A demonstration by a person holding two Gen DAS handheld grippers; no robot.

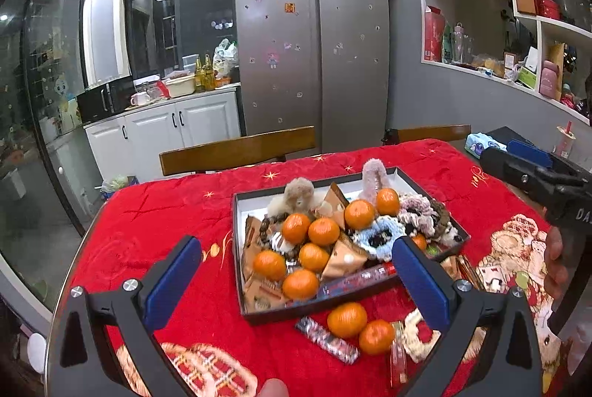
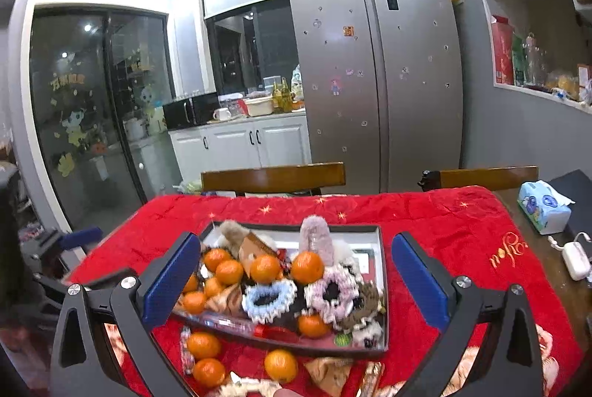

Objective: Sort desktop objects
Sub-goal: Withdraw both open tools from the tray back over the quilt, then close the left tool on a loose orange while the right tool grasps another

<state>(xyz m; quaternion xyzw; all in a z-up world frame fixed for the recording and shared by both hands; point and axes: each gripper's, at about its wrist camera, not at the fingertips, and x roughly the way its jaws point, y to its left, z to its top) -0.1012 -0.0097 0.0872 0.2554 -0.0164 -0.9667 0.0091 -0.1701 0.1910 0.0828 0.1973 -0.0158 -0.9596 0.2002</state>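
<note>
left gripper (image 1: 296,271) wide, empty | right gripper (image 2: 296,271) wide, empty | loose tangerines (image 1: 347,319) on red cloth (image 1: 166,212), near edge cut off | tray (image 1: 247,313) mid-table, long axis left-right, contents heaped and partly hidden | fridge (image 1: 314,45) behind

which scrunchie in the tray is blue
The light blue scrunchie at the tray's middle front; the pink scrunchie sits to its right.
</note>
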